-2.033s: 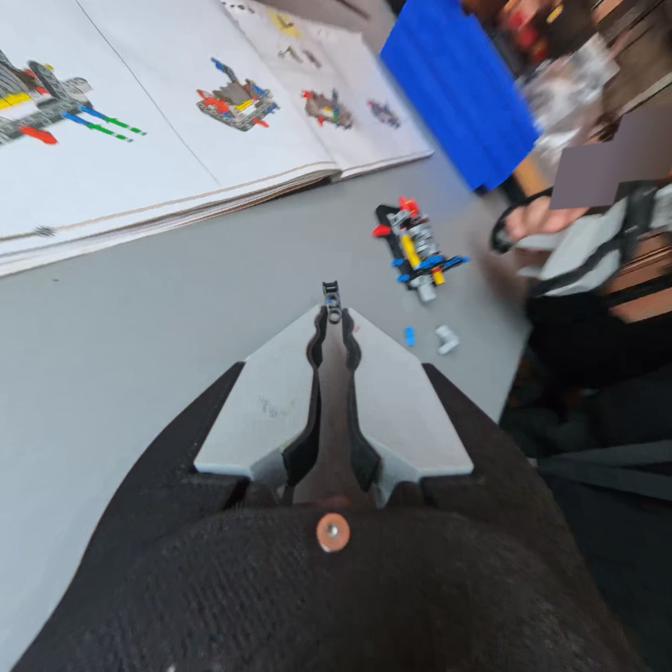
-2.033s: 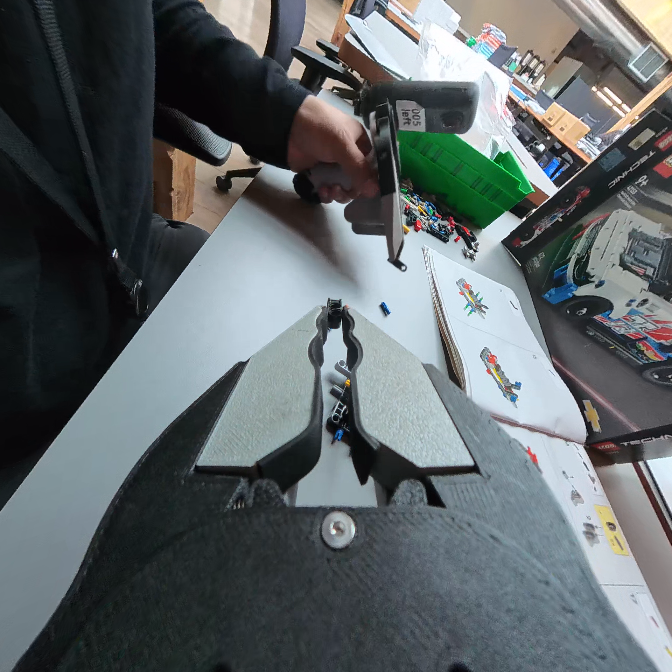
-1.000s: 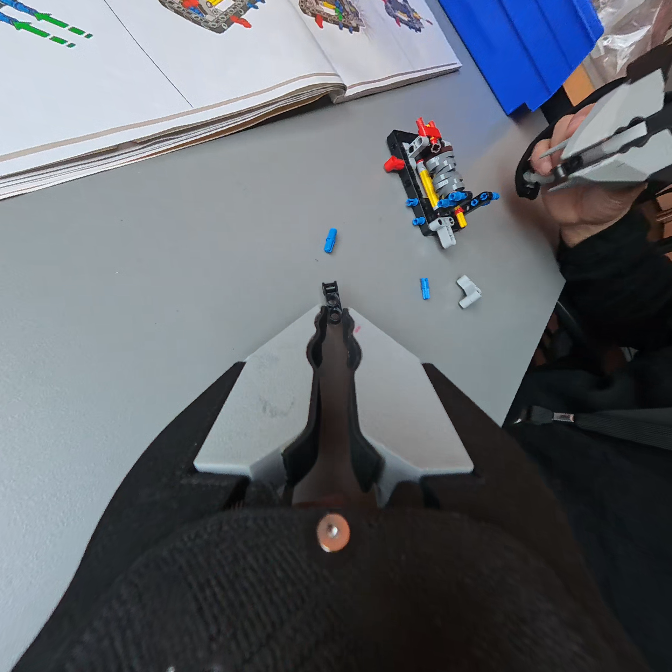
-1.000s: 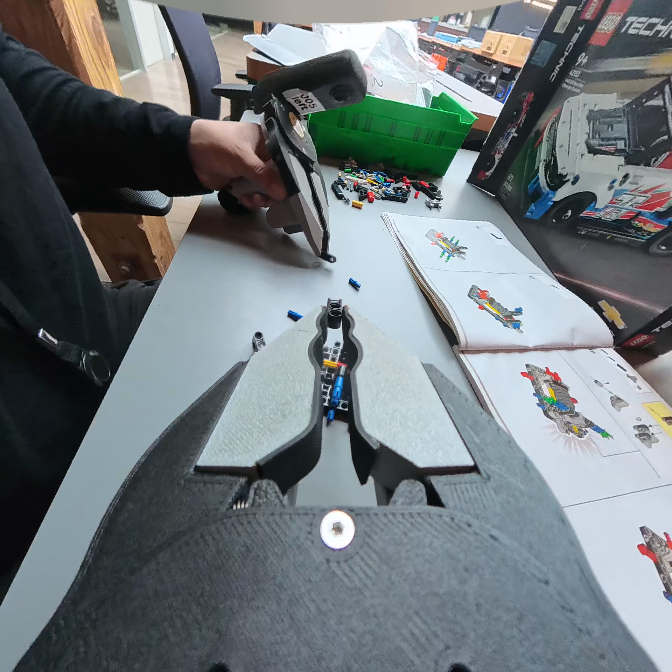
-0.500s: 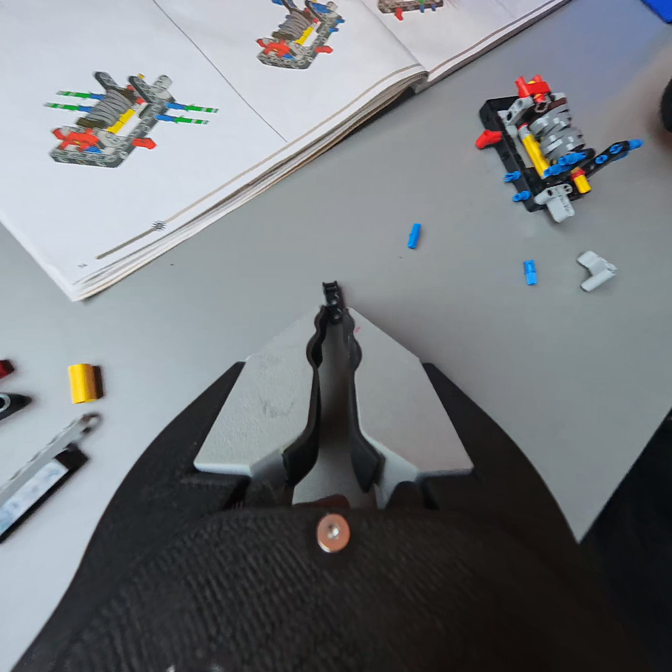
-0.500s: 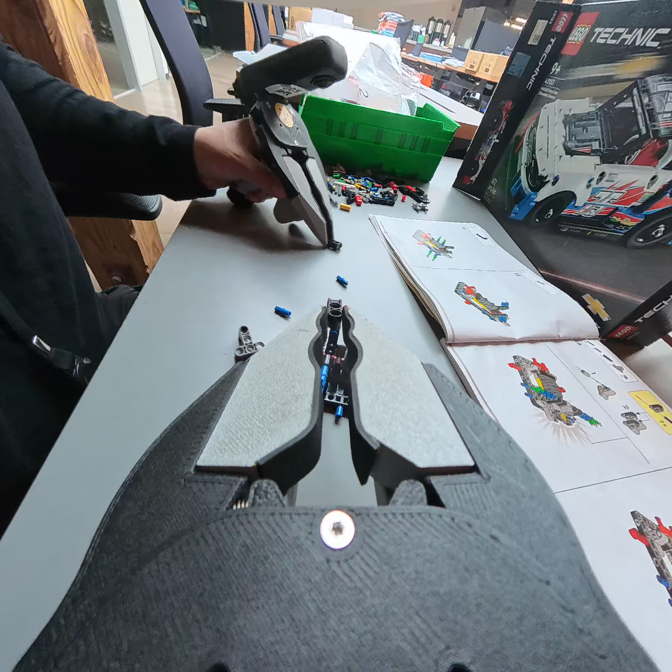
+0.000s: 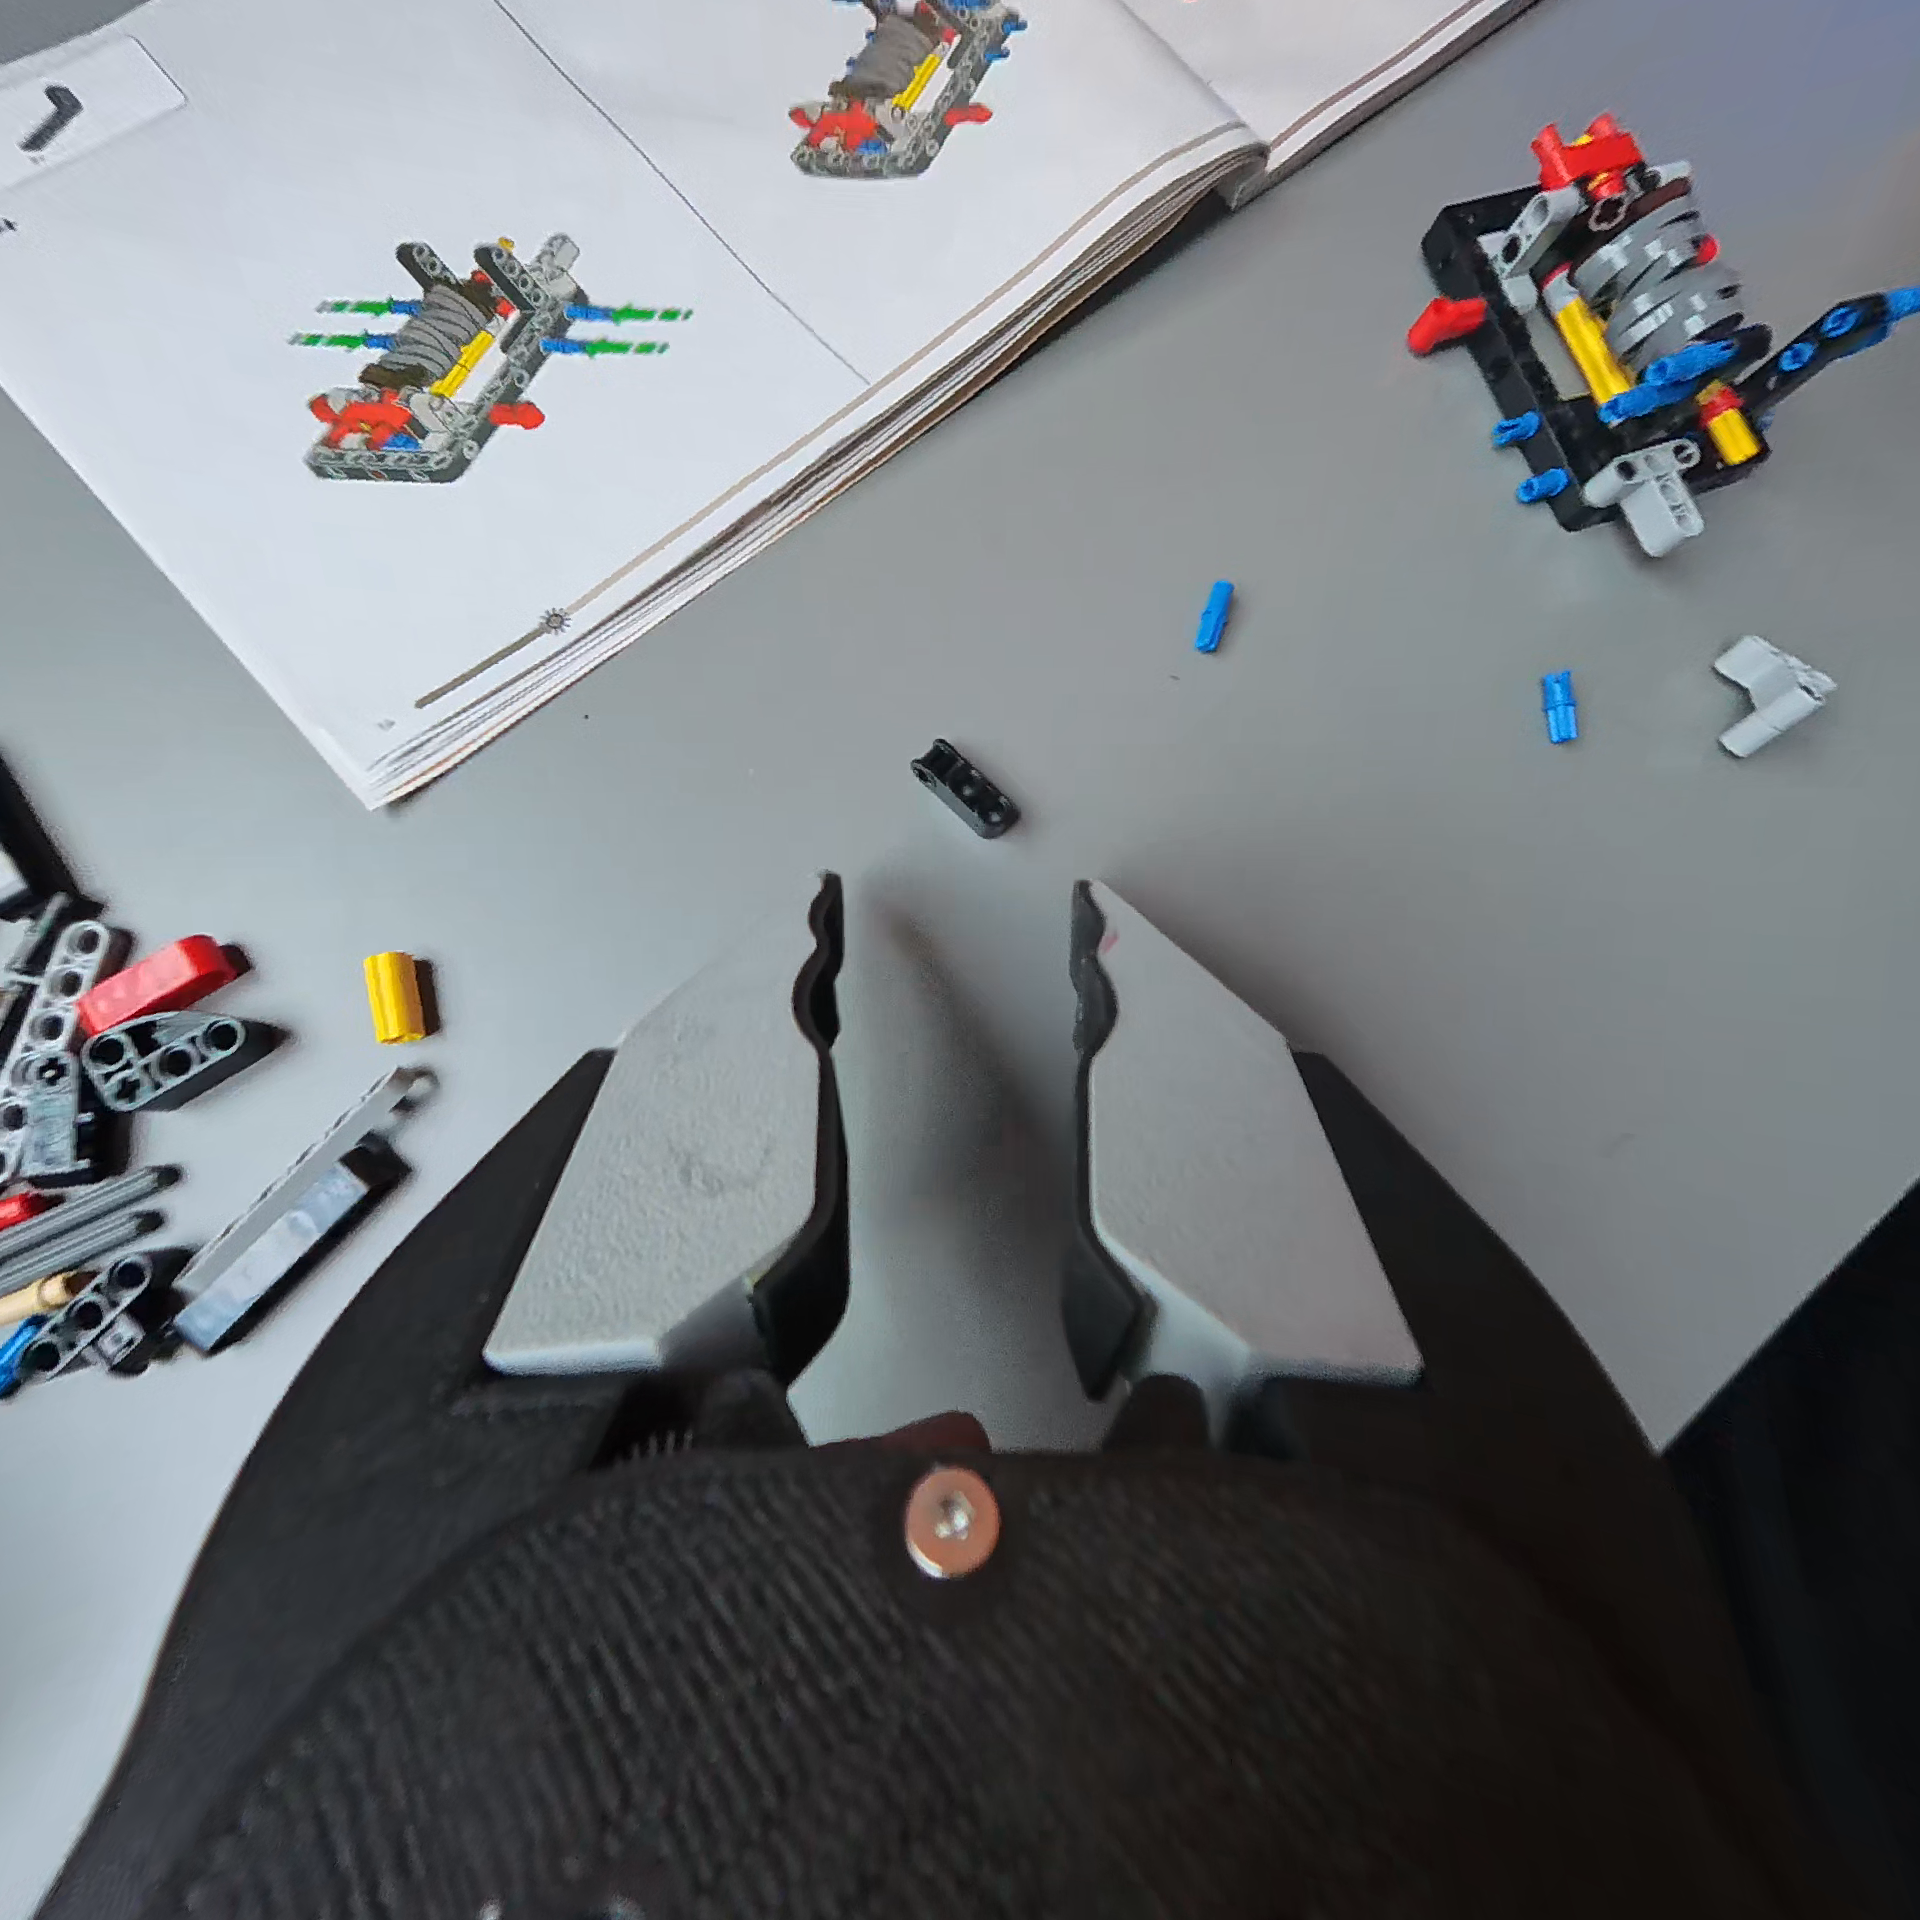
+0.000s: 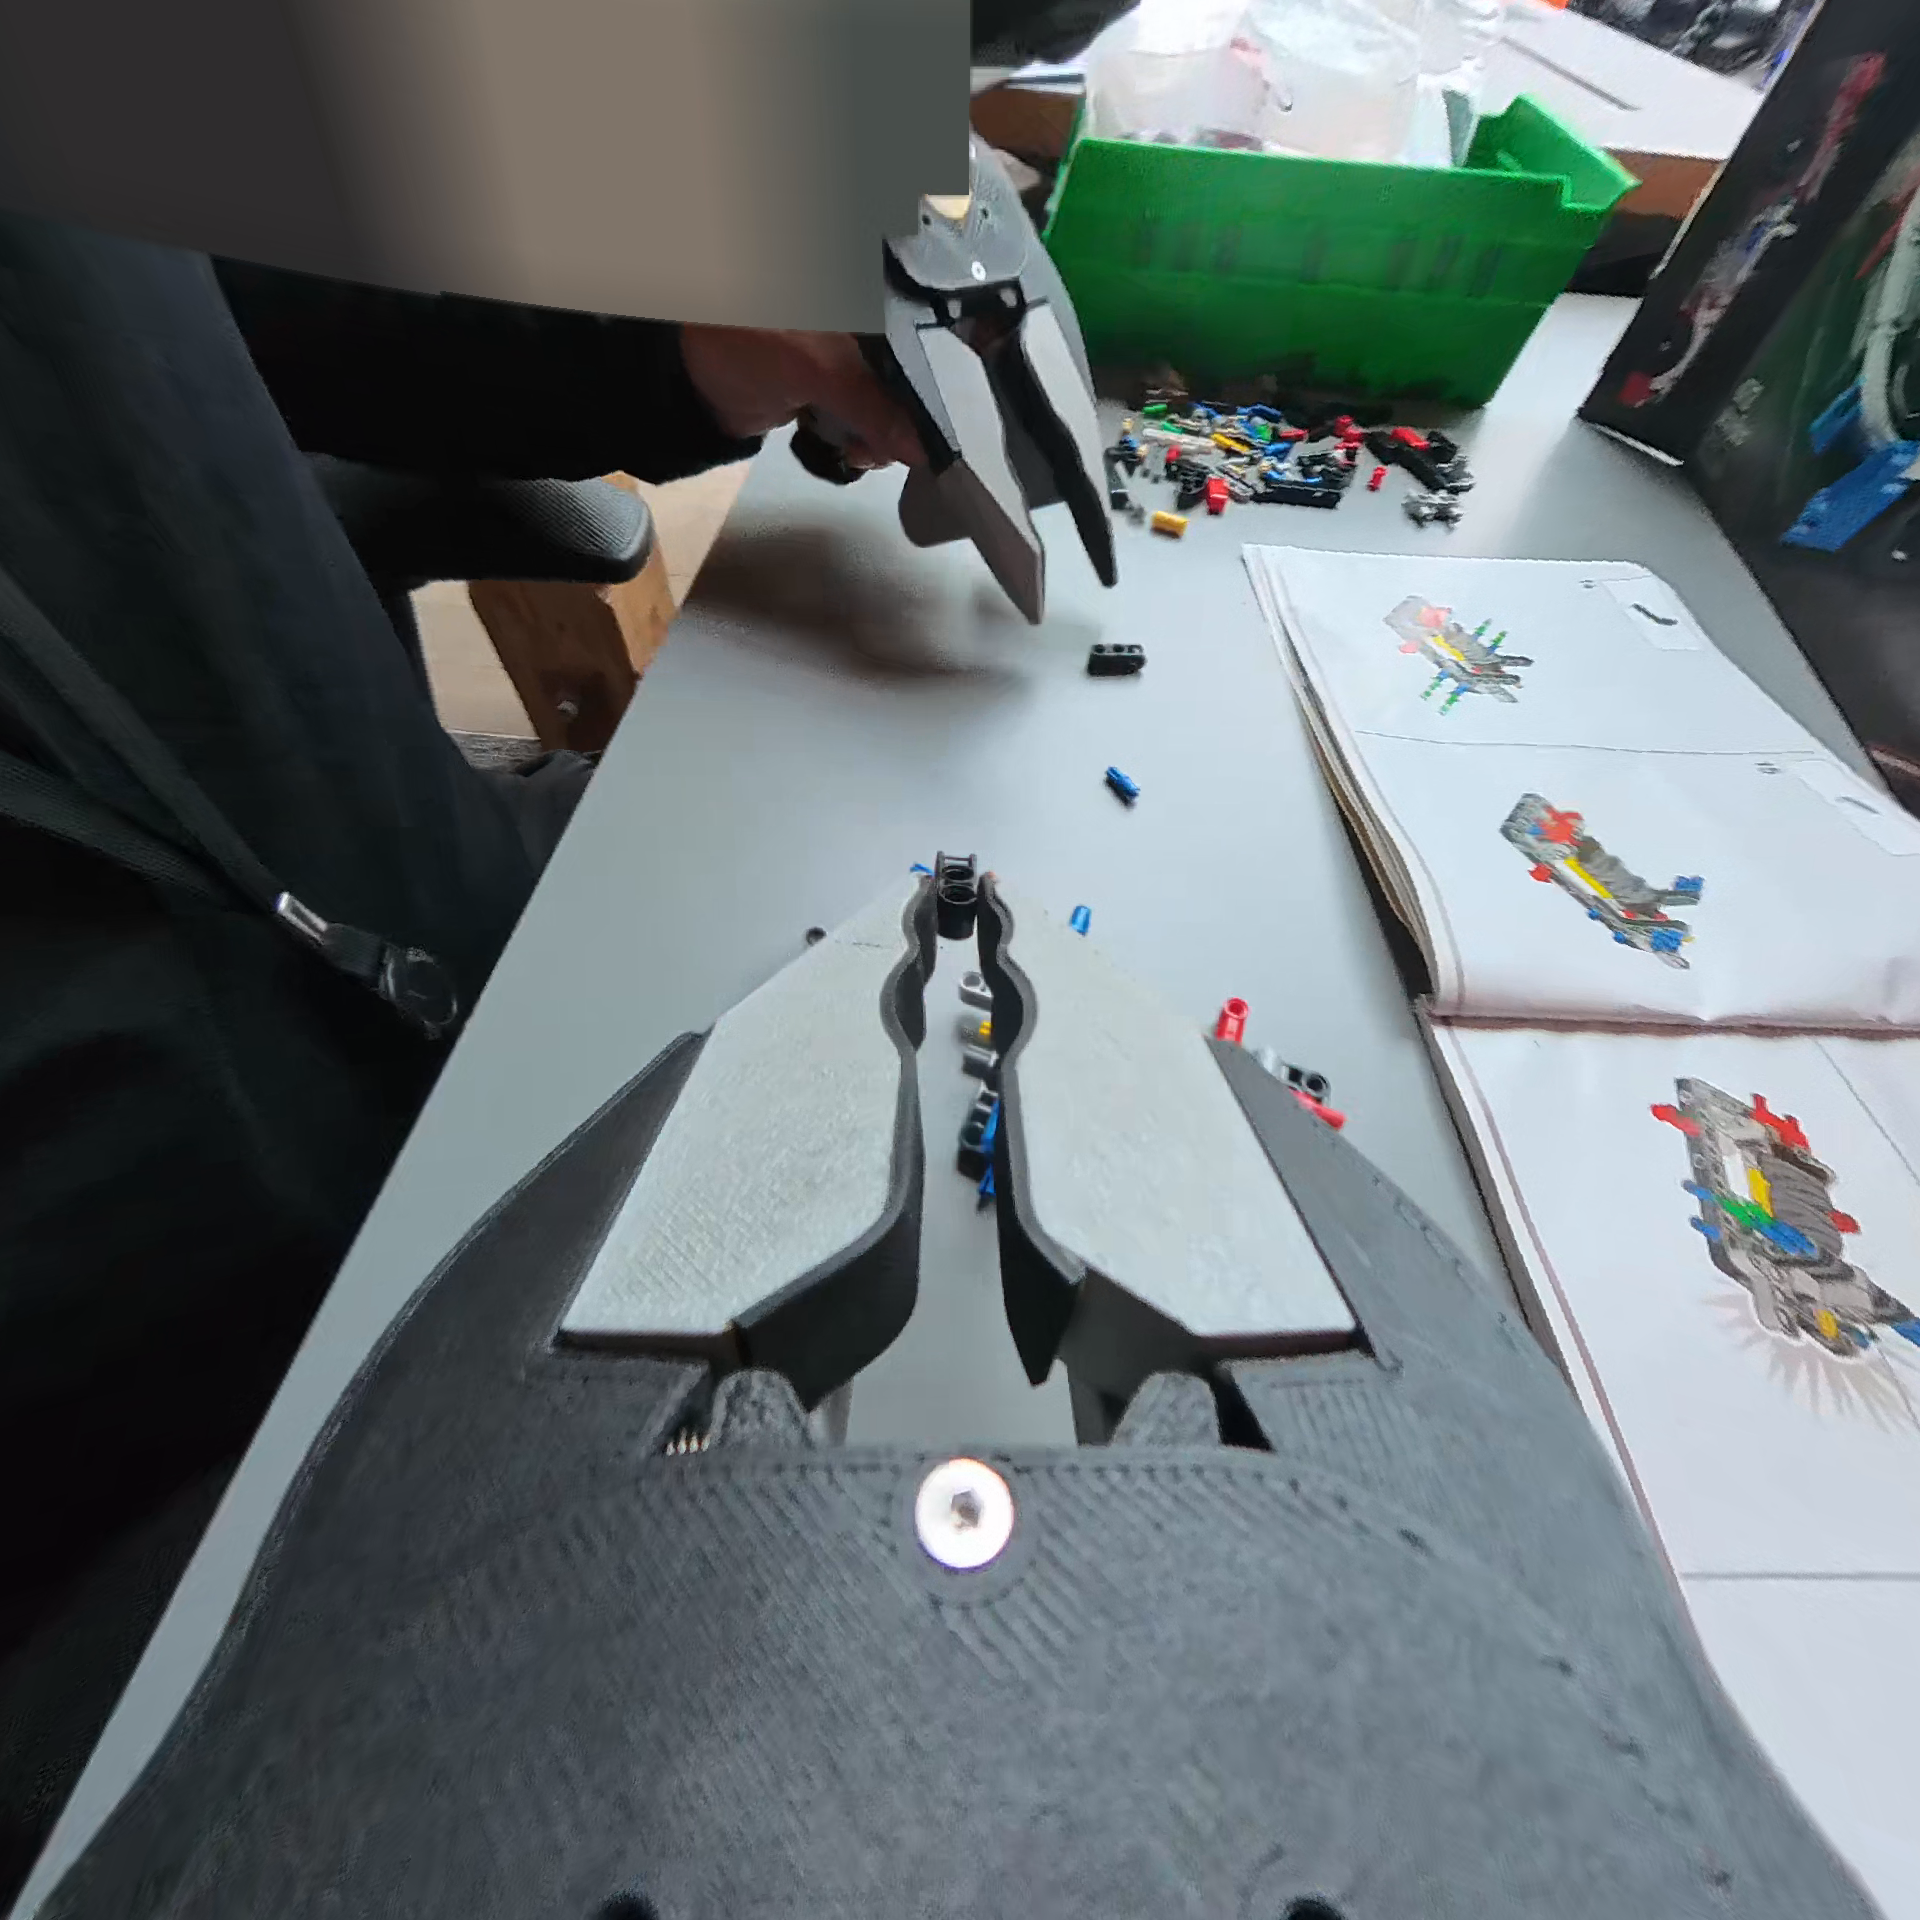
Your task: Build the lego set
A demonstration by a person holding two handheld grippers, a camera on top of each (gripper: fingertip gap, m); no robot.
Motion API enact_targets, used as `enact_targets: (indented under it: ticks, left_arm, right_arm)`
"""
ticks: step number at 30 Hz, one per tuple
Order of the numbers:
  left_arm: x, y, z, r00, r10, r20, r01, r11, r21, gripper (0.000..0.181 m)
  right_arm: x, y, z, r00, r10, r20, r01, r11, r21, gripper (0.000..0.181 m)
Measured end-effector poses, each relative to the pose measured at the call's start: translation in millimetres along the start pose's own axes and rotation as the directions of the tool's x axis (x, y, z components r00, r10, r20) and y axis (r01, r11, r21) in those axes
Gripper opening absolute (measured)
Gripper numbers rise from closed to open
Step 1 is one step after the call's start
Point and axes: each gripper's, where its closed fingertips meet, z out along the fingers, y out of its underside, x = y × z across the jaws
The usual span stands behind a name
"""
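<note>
Just beyond the spread left tool (image 7: 951,883), black connector (image 7: 964,774) — flat on table (image 7: 1247,987), untouched.

Your right gripper (image 8: 957,896) hides most of the partial assembly (image 8: 979,1127) — the loose-parts pile (image 7: 73,1132) runs off the left edge, blurred.

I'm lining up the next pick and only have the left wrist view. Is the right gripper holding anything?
Observer: Yes. The right gripper is shut on a small black connector, held above the table.
Operator: Where does it sit relative to the partly built assembly?
Observer: Right over it. Parts of the assembly show through the gap between the right jaws.
Operator: Is there any stock beyond the loose pile at my left edge?
Observer: A green bin stands just behind that pile of loose pieces, at the table's far end.
</note>
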Motion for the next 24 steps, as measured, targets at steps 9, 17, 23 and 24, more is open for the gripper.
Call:
enact_targets:
  ticks: [9,17,23,24]
  left_arm:
    - [145.1,-51.7,-33.1,0.735,0.100,-0.671,-0.032,0.993,0.113,0.006]
    - [186.6,-49.7,-63.8,0.340,-0.011,-0.940,0.070,0.997,0.014,0.015]
    - [195.3,-48.3,-68.1,0.246,-0.029,-0.969,0.075,0.997,-0.010,0.012]
    - [194.5,-49.1,-68.3,0.233,-0.038,-0.972,0.088,0.996,-0.018,0.012]
  right_arm:
    - [-33.0,-45.5,36.8,0.918,-0.171,0.358,0.186,0.983,-0.008,0.005]
    - [-56.5,-59.0,52.7,0.825,-0.398,0.400,0.435,0.900,-0.001,0.004]
    - [-69.1,-59.8,57.4,0.798,-0.392,0.457,0.438,0.899,0.006,0.004]
    - [-70.8,-59.4,58.1,0.793,-0.395,0.464,0.440,0.898,0.011,0.004]
